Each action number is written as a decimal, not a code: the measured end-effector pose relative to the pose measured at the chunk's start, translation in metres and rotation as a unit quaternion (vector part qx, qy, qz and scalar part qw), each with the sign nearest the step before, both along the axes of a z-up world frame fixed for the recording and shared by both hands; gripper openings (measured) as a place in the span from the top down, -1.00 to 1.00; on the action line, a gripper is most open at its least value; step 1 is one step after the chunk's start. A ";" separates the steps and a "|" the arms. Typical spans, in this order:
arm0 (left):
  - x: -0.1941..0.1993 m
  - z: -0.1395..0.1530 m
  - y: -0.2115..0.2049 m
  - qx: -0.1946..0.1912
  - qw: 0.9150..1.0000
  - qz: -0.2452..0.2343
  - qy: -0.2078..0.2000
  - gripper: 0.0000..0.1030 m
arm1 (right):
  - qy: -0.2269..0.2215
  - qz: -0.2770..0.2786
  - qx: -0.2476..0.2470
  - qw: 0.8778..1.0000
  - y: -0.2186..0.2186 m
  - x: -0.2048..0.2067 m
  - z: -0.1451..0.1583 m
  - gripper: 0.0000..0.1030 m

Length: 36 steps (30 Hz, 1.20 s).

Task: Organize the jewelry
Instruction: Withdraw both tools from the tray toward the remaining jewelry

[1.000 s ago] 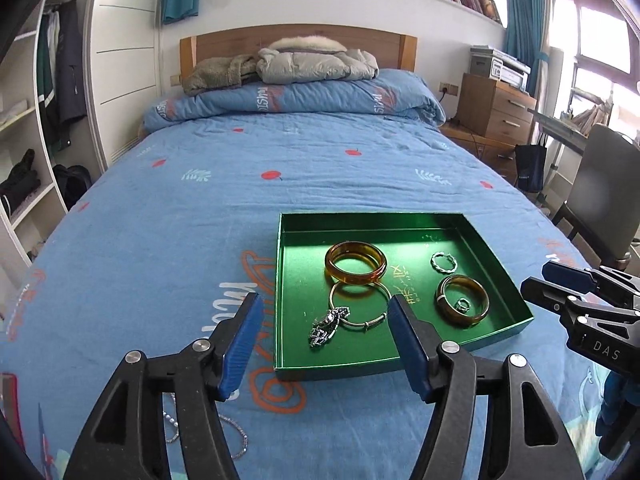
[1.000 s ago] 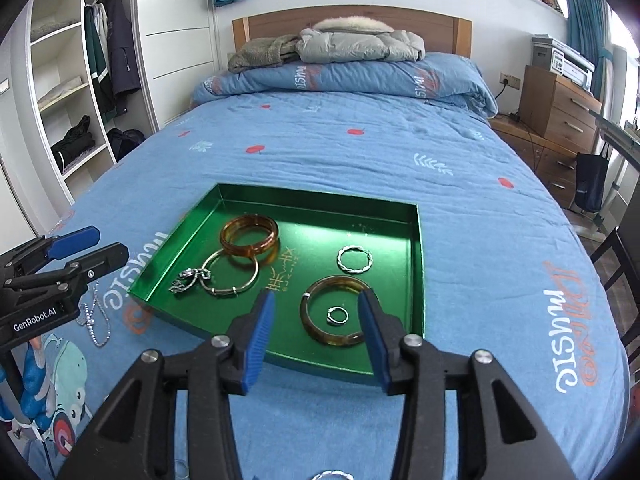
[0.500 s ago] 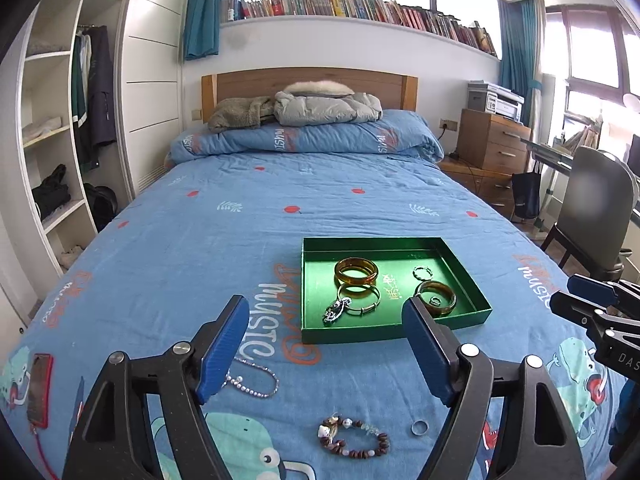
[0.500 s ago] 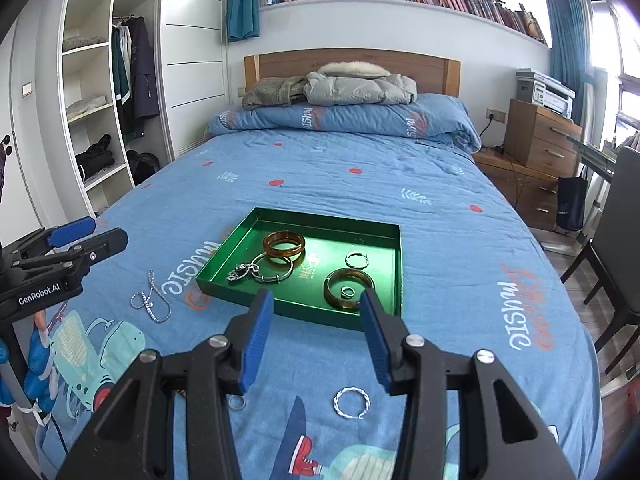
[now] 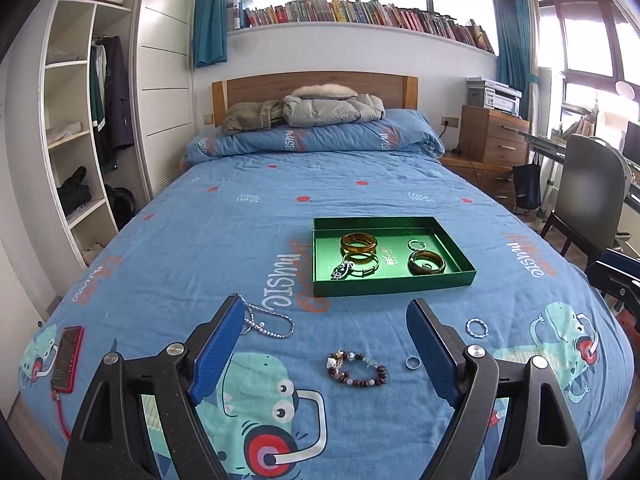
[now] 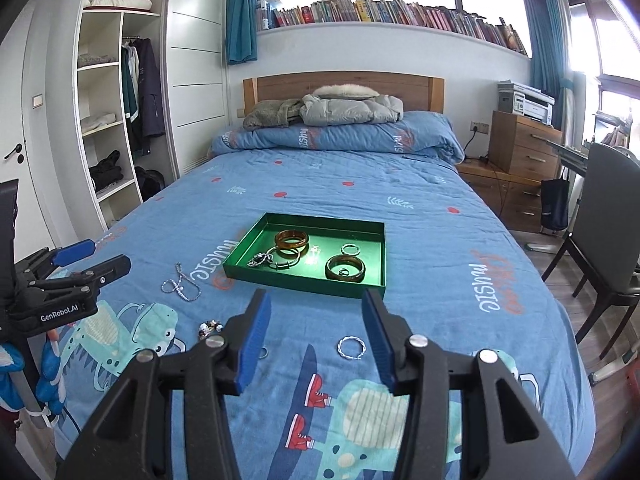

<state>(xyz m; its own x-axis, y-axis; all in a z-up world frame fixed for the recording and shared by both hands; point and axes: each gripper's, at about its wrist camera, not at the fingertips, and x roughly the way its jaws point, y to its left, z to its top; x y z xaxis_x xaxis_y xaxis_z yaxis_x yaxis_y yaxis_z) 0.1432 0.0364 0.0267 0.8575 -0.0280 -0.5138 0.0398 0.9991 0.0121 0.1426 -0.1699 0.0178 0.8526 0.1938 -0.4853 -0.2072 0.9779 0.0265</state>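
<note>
Both the left gripper [image 5: 326,334] and right gripper [image 6: 316,330] hang spread apart and empty over the blue patterned bed [image 5: 240,240], the shallow green rectangular tray [image 5: 394,285] of amber bangles [image 5: 359,242] beyond, the small plain ring [image 6: 262,353] half-hidden.

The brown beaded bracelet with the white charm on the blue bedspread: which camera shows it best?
The left wrist view: the brown beaded bracelet lies whole between the left gripper's open fingers. In the right wrist view only its charm end shows, the rest hidden behind the right gripper's left finger.
</note>
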 end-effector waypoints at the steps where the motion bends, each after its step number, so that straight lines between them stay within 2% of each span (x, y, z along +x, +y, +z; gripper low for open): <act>1: -0.005 0.000 0.001 -0.001 1.000 0.001 -0.001 -0.60 | -0.002 -0.001 -0.001 1.000 -0.001 -0.006 0.001 0.11; 15: -0.059 0.013 0.000 0.019 0.999 0.040 -0.029 -0.65 | -0.010 -0.023 0.016 1.000 -0.025 -0.057 -0.003 0.09; 25: -0.074 0.019 -0.004 0.026 0.998 0.049 -0.041 -0.67 | -0.014 -0.034 0.020 0.999 -0.035 -0.069 -0.002 0.08; 36: -0.077 0.012 0.000 0.026 0.998 0.056 -0.035 -0.68 | -0.012 -0.040 0.025 0.999 -0.039 -0.074 -0.007 0.07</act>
<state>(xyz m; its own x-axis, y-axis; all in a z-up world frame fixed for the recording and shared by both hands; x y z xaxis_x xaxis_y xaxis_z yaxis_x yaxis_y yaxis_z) 0.0662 0.0366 0.0387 0.8877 0.0941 -0.4506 -0.0739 0.9953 0.0621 0.0687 -0.2088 0.0107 0.8777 0.1484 -0.4556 -0.1297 0.9889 0.0723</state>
